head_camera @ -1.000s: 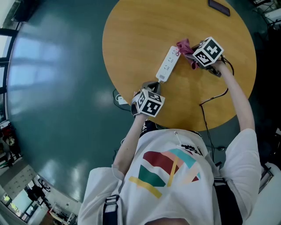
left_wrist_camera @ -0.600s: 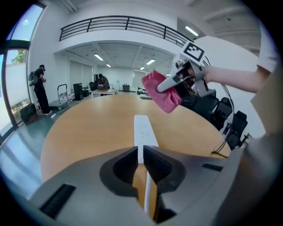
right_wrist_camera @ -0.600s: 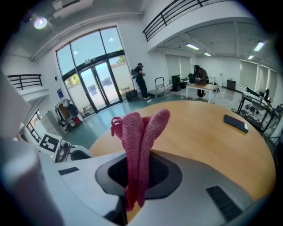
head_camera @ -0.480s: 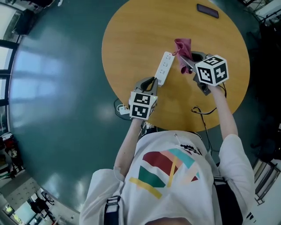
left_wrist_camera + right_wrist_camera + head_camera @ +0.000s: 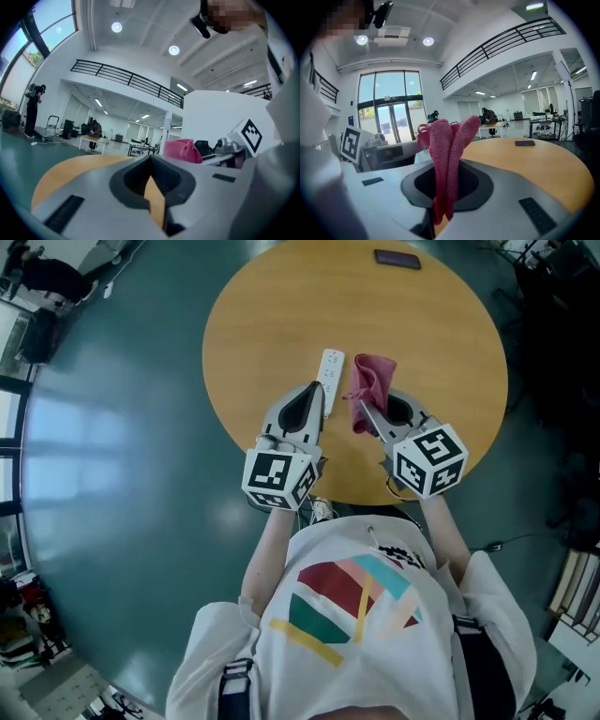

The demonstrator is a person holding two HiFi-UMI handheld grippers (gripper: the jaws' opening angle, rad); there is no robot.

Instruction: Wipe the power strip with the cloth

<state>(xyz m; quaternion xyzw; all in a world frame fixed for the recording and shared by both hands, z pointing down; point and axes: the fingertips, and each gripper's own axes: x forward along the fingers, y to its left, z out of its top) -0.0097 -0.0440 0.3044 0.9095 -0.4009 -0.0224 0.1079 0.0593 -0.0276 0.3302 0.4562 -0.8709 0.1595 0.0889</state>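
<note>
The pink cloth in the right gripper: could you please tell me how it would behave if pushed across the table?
Probably floppy: the cloth bunches into folds beyond the right gripper rather than holding shape. Its knitted-looking surface would likely drag, not slide. It seems light, since one pinch holds it.

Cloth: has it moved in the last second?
Yes. The cloth came off the strip's far end, back toward the table's near edge.
</note>
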